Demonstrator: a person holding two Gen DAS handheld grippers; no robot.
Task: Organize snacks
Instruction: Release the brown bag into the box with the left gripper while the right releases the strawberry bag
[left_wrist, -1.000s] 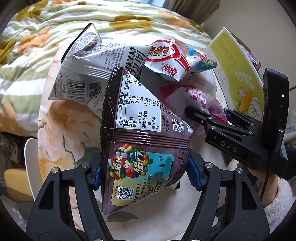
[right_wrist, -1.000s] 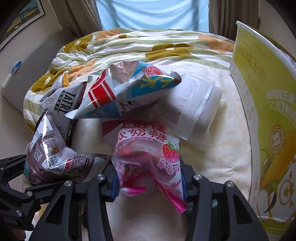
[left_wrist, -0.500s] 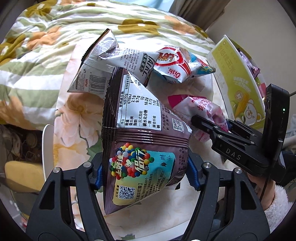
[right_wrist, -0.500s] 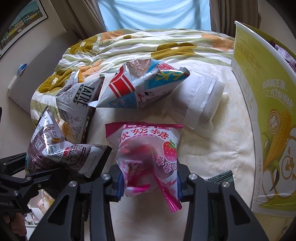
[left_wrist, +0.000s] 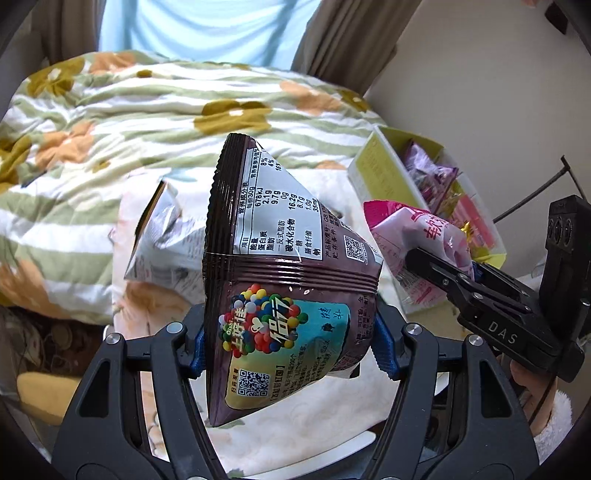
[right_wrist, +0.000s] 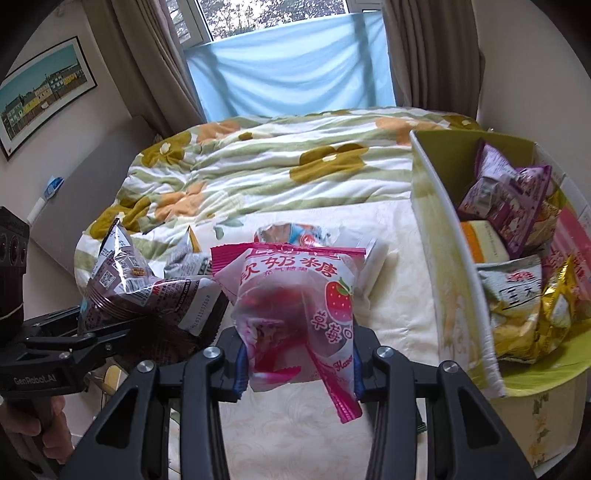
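Two hand-held black grippers raised above a floral-quilted bed, left gripper clamped on a puffy dark brown candy bag, right gripper closed tight on a pink strawberry sweets packet, yellow-green cardboard box of snacks at right, silver snack bag lying on the bed

Your grippers are black with silver screws and blue pads; a fluffy white sleeve shows at four o'clock.

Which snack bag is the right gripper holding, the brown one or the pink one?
The pink strawberry bag, pinched in the right gripper. The brown bag with coloured balls printed on it sits in the left gripper.
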